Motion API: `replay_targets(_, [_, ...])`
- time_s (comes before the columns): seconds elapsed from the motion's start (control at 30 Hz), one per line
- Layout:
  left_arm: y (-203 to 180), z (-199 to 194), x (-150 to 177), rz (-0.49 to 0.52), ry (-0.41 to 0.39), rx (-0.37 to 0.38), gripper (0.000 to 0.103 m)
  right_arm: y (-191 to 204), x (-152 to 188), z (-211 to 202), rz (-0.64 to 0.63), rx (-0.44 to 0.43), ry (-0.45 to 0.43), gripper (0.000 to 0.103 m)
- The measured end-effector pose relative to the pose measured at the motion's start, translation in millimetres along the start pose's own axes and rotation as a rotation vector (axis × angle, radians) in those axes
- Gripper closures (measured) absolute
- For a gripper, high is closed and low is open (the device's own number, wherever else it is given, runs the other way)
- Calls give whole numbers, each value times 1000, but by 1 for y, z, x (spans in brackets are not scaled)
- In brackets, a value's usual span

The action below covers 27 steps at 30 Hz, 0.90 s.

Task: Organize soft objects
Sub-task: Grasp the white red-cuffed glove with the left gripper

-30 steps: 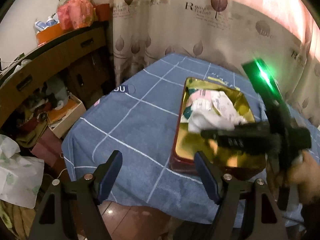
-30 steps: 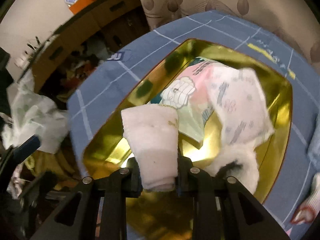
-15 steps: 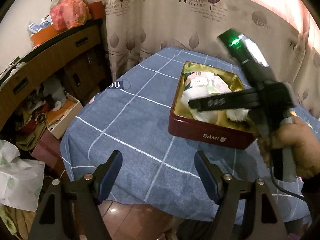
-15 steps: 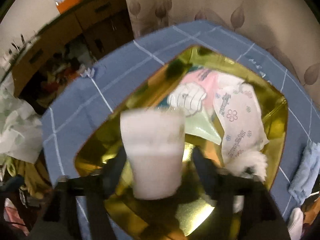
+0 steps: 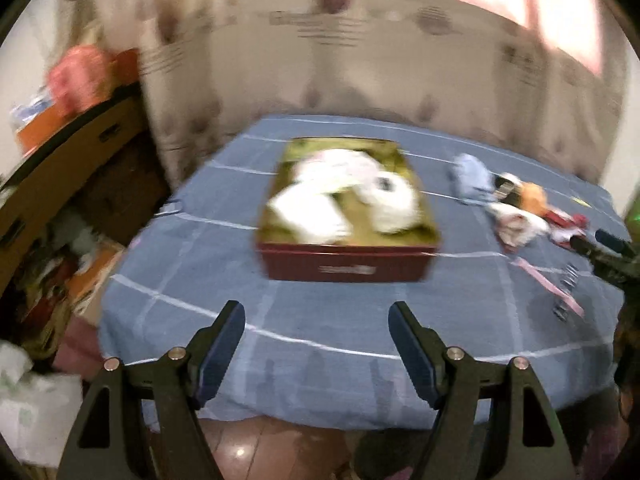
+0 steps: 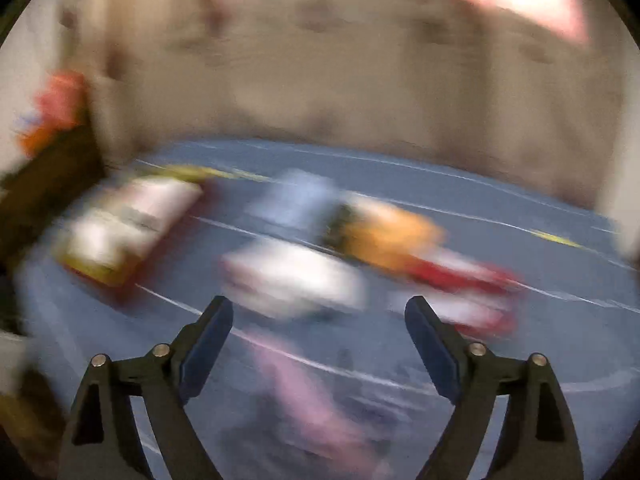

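Note:
A red tin with a gold inside [image 5: 347, 270] sits mid-table and holds several white cloths and packs, among them a folded white cloth [image 5: 306, 210]. Loose soft items lie to its right: a light blue cloth [image 5: 472, 178], an orange one [image 5: 534, 196] and a white-and-red one [image 5: 516, 222]. My left gripper [image 5: 316, 340] is open and empty at the table's near edge. My right gripper [image 6: 319, 334] is open and empty above the blurred loose pile, with a white cloth [image 6: 292, 276] just ahead of it; it also shows at the right edge of the left wrist view [image 5: 600, 244].
The table has a blue checked cover [image 5: 328, 332] with a curtain [image 5: 360, 48] behind it. A brown cabinet [image 5: 60, 148] and floor clutter stand to the left. A pink strip [image 5: 544, 282] and a small dark clip [image 5: 562, 308] lie near the right front.
My right gripper opened and let go of the folded white cloth into the tin, then swung right over the loose pile. My left gripper drew back and turned right.

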<state>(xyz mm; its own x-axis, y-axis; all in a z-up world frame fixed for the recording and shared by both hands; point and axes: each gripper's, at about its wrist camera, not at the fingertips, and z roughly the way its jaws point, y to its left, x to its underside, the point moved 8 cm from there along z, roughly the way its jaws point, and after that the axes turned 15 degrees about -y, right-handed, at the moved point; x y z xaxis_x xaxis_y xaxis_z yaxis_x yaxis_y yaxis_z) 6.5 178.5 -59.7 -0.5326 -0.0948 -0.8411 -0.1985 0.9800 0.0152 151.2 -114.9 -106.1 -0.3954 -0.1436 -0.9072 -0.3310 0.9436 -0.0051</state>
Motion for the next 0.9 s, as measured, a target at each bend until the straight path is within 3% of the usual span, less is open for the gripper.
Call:
replay_targets(0.13, [-52,2,1,57,32,157,27,-108,47,-21,-78,275,79,17])
replay_targets(0.27, [-112,12,-13,171,19,270,27,-169,67,-22,-88,396,126,17])
replay_targets(0.37, [-162,30,-28,259,21,389,27,-190,74,-15,41,365,166,17])
replay_targets(0.5, [-214,62,-50,321,46,502,27,-191,75,-11,91,314,170,17])
replay_targets(0.7, [-262,117,-56,395,123,589,27,-188,72,-17,124,274,123,13])
replay_targets(0.77, [-268,132,-50,449,126,559,27,-188,73,-16,138,257,126,13])
replay_targets(0.9, [-273,152,-36,495,162,569,27,-192,73,-15,176,226,121,13])
